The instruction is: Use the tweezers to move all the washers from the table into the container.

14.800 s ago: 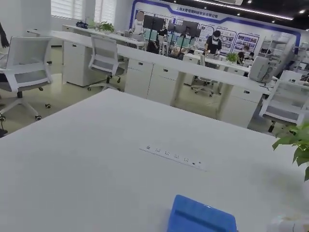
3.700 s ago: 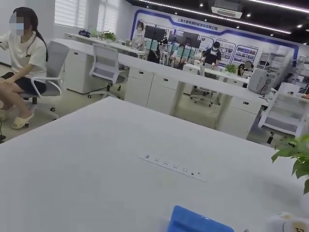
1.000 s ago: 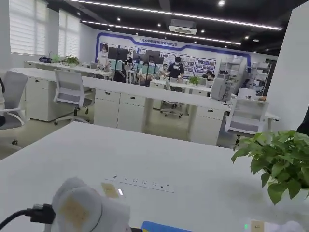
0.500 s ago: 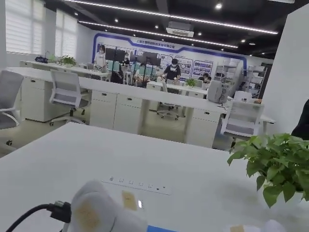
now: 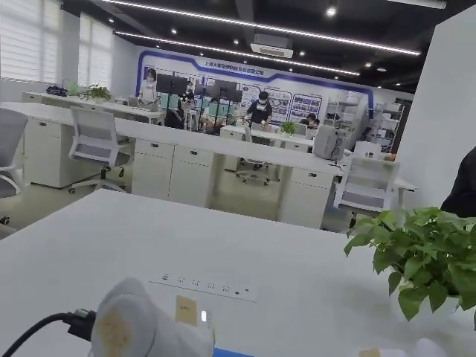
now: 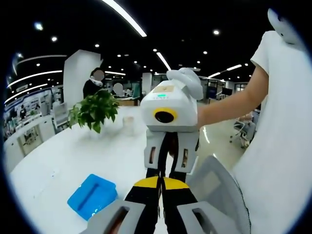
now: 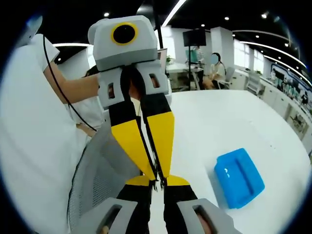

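My two grippers meet tip to tip in the air above the white table. In the left gripper view, my left gripper is shut and the right gripper faces it, also shut. The right gripper view has my right gripper shut, with the left gripper pointing down at it, its yellow fingers pressed together. I see nothing held in either one. The blue container lies flat on the table; in the head view only a sliver of it reaches above the bottom edge.
A potted plant stands at the table's right side. A built-in power strip runs across the middle. A gripper's white housing with a black cable covers the bottom left. A grey chair back is close behind the grippers.
Since 3.7 s ago a gripper's white housing has come up into the bottom left of the head view. The camera has tilted up and turned, so the blue container sank to the edge.
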